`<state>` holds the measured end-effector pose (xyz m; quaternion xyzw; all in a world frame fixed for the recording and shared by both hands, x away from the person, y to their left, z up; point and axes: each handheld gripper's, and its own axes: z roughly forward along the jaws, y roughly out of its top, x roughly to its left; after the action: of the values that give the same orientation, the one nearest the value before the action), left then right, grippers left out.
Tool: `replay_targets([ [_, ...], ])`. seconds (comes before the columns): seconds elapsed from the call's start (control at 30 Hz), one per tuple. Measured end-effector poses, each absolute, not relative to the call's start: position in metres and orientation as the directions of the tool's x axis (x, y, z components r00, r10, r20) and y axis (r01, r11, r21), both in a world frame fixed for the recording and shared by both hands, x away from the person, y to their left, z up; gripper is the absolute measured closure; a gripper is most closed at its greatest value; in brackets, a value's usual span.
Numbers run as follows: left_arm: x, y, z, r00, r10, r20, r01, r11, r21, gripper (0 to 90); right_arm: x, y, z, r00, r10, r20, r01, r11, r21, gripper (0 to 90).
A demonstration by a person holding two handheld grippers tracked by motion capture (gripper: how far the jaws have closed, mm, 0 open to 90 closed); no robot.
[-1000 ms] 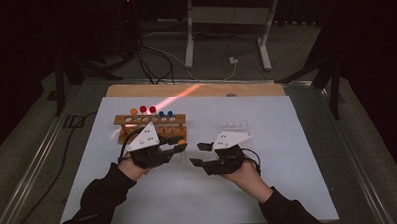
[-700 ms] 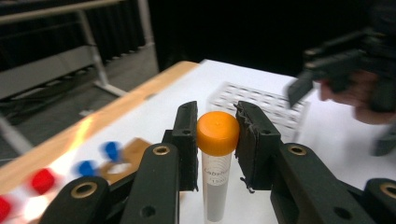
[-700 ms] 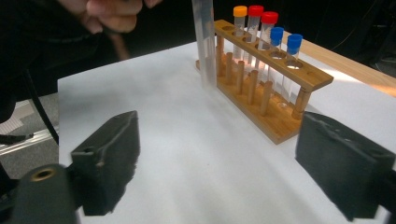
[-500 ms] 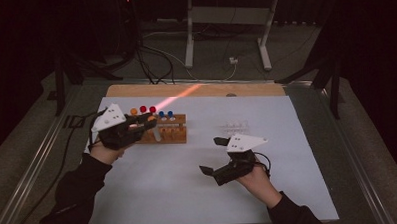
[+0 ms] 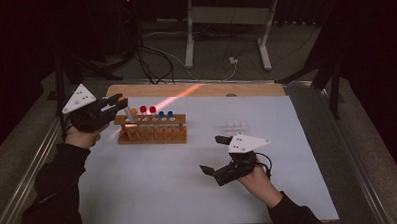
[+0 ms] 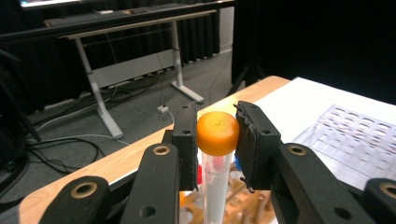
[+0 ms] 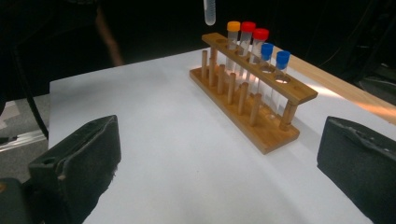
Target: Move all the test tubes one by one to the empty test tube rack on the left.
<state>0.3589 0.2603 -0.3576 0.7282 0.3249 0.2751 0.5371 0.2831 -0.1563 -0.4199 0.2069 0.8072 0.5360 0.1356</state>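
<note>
Nearest the person, the right hand-held gripper (image 5: pixel 211 155) hangs low over the white sheet (image 5: pixel 179 192) that covers the worktop (image 5: pixel 195 90); its jaws have just been opening and now stand as wide as they go, with bare sheet between the two black pads (image 7: pixel 77 161) and nothing held. Just beyond it, toward the far right of the sheet, lies a clear plastic rack (image 5: pixel 235 126); whether anything sits in it cannot be told from the high view. Farther off to the left stands the wooden rack (image 5: pixel 152 129), upright on the sheet, with five capped tubes standing in its holes: one with an orange cap (image 7: pixel 233 26), two with red caps (image 7: pixel 248 26) and two with blue caps (image 7: pixel 266 48). At least one hole toward the near end of the row in the right gripper view looks open. At the left end of this rack, raised above it, the left hand-held gripper (image 5: pixel 119 103) is clamped nearly closed on a sixth tube (image 6: pixel 217 186), its pads pressing either side of that tube's orange cap (image 6: pixel 217 133). The tube hangs upright from the grip, its rounded bottom (image 7: pixel 209 13) in the air well clear of the rack's top bar.
</note>
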Motion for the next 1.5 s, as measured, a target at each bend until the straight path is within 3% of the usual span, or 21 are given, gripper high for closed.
replay_targets([
  [0.57,0.400,0.276,-0.395,0.536,0.844,0.030,0.247,-0.191,0.950,71.8,0.284,-0.160,-0.419,-0.880,0.475,0.021,0.200,0.331,0.922,0.0],
  [1.4,0.403,0.270,-0.458,0.515,0.857,0.002,0.340,-0.207,0.917,71.4,0.284,-0.161,-0.419,-0.884,0.466,0.030,0.208,0.335,0.919,0.0],
  [1.47,0.403,0.270,-0.456,0.524,0.852,-0.004,0.349,-0.210,0.913,70.4,0.284,-0.162,-0.419,-0.885,0.465,0.032,0.208,0.332,0.920,0.0],
  [1.5,0.402,0.271,-0.455,0.533,0.846,-0.018,0.350,-0.201,0.915,64.8,0.284,-0.162,-0.419,-0.884,0.466,0.032,0.208,0.332,0.920,0.0],
])
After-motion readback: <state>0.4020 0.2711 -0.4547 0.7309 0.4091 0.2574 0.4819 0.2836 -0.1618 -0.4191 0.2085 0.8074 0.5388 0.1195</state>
